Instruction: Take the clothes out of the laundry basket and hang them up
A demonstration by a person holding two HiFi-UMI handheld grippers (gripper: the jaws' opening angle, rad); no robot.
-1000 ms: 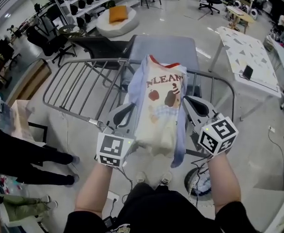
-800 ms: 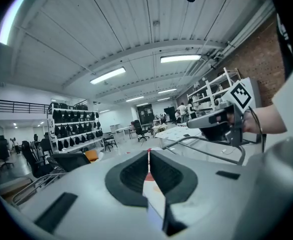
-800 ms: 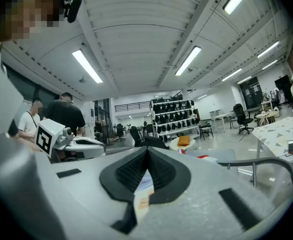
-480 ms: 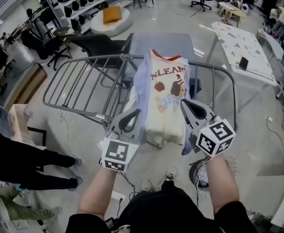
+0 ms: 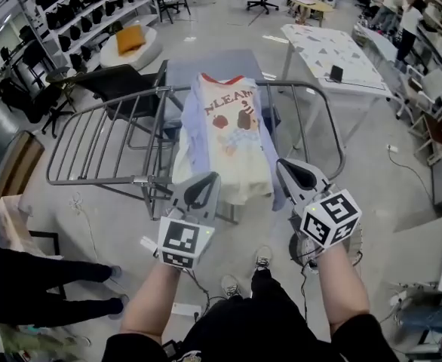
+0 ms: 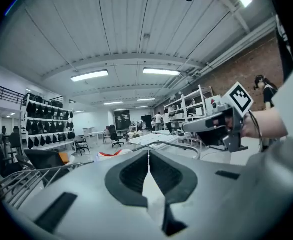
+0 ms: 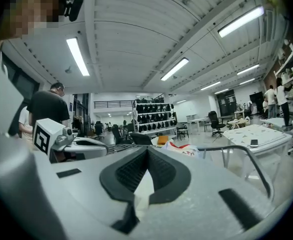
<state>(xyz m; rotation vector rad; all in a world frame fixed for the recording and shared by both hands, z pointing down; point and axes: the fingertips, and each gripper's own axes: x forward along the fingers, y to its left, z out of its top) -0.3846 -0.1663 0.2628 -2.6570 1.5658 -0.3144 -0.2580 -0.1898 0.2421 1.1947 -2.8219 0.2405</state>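
Left tongs (image 6: 148, 153) together: gripper view only

Left forearm (image 5: 149, 296) and right forearm (image 5: 345, 285) bare, stretched forward side by side. Left gripper (image 5: 204, 183): jaws pressed together, nothing between, pointing ahead near level. Right gripper (image 5: 287, 168): same, jaws closed, empty. Tips lean slightly toward each other. Marker cube (image 5: 182, 241) tops each wrist end.

A cream shirt (image 5: 232, 138) with a red collar and a cartoon print hangs front-out over the top rail of a grey metal rack (image 5: 93, 138). It lies over a pale blue garment (image 5: 188, 138), whose edges show on both sides.
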